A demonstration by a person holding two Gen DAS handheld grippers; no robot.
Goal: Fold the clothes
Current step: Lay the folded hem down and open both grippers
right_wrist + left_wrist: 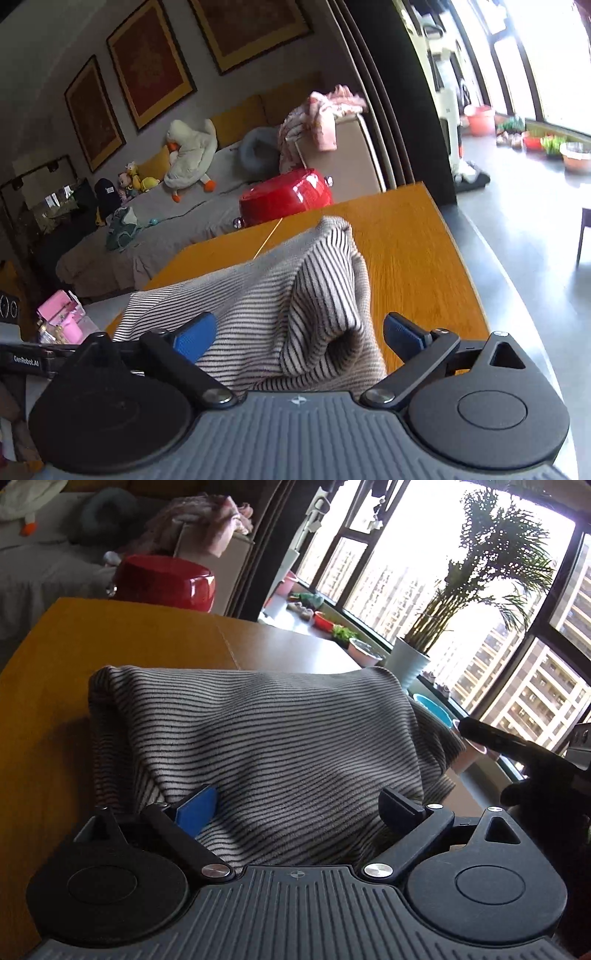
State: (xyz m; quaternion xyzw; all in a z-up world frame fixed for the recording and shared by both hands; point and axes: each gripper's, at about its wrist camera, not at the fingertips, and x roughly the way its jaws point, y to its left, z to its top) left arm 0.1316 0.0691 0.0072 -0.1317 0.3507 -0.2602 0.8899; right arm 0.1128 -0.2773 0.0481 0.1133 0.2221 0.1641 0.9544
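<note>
A grey garment with thin black stripes (pixel 266 738) lies folded in a thick bundle on the orange wooden table (pixel 55 686). My left gripper (pixel 299 805) stands open over the bundle's near edge, its blue pads wide apart and not pressing the cloth. In the right wrist view the same striped garment (pixel 288 295) shows a rolled fold at its right end. My right gripper (pixel 299 332) is open too, with that fold lying loose between its pads. One dark finger (pixel 480 734) of the right gripper shows at the right edge of the left wrist view.
A red suitcase (pixel 288 199) stands beyond the table's far edge, with a grey sofa (pixel 184 218) holding soft toys behind it. A potted palm (pixel 410 661) and small bowls line the window sill. Pink boxes (pixel 62 314) sit low at left.
</note>
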